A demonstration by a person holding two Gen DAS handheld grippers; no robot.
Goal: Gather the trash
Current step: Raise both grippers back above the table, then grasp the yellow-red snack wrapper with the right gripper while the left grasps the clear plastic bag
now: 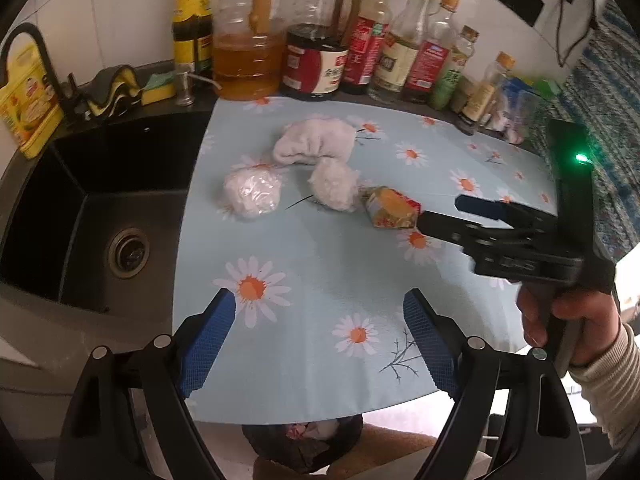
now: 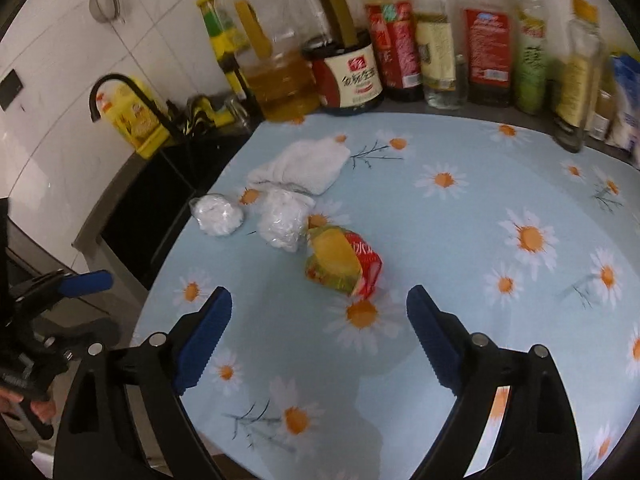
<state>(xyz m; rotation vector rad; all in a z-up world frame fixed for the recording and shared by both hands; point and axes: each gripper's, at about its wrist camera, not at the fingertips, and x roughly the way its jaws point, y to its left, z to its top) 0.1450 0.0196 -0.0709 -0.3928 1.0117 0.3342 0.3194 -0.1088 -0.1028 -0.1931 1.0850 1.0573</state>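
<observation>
Trash (image 2: 343, 263) before both wide-jawed grippers

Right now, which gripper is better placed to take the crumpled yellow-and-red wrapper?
Right. The right gripper is open with the wrapper just ahead between its fingers; the left gripper sits farther back.

Left wrist view: above the near edge of the daisy tablecloth (image 1: 320, 264), angled down toward the bottle row (image 1: 360, 48); sink (image 1: 100, 216) at left. Right wrist view: nearer, from the right side, angled down. Shared: tablecloth, crumpled wrapper (image 2: 344, 260), white towel (image 2: 300, 166), bottles.
</observation>
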